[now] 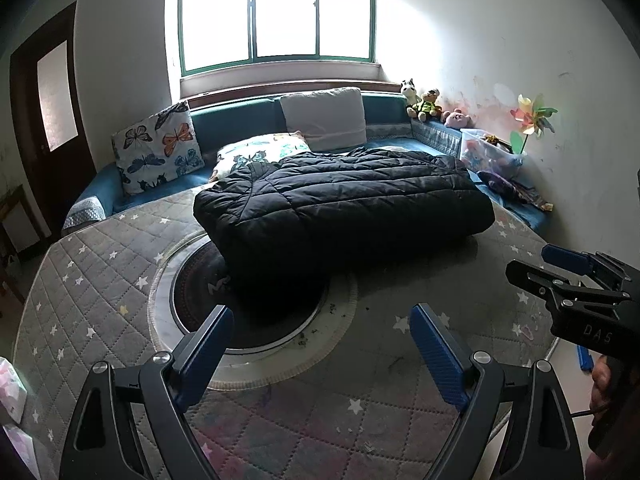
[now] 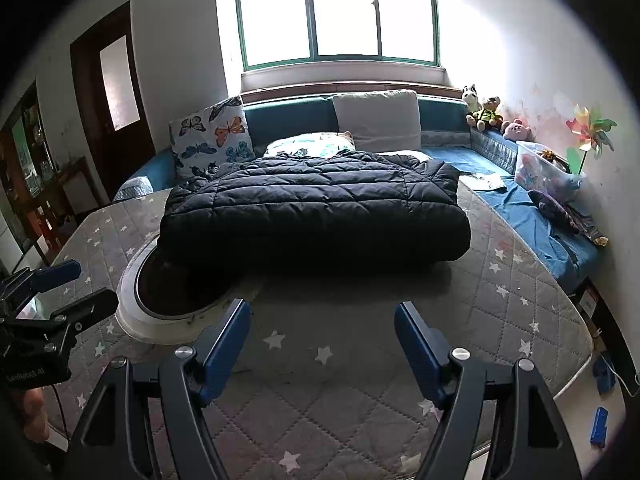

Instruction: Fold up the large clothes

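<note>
A black quilted down jacket (image 1: 344,208) lies folded into a thick rectangle on the grey star-patterned table cover (image 1: 100,280); it also shows in the right wrist view (image 2: 316,216). My left gripper (image 1: 320,340) is open and empty, held back from the jacket's near edge. My right gripper (image 2: 322,336) is open and empty, also short of the jacket. The right gripper appears at the right edge of the left wrist view (image 1: 560,276). The left gripper appears at the left edge of the right wrist view (image 2: 60,288).
A round dark inset with a white rim (image 1: 192,304) sits in the table, partly under the jacket. Behind is a teal sofa (image 1: 240,120) with butterfly cushions (image 1: 158,146), a white cushion (image 1: 324,116), plush toys (image 1: 428,104), a plastic toy box (image 1: 492,152) and a pinwheel (image 1: 532,116).
</note>
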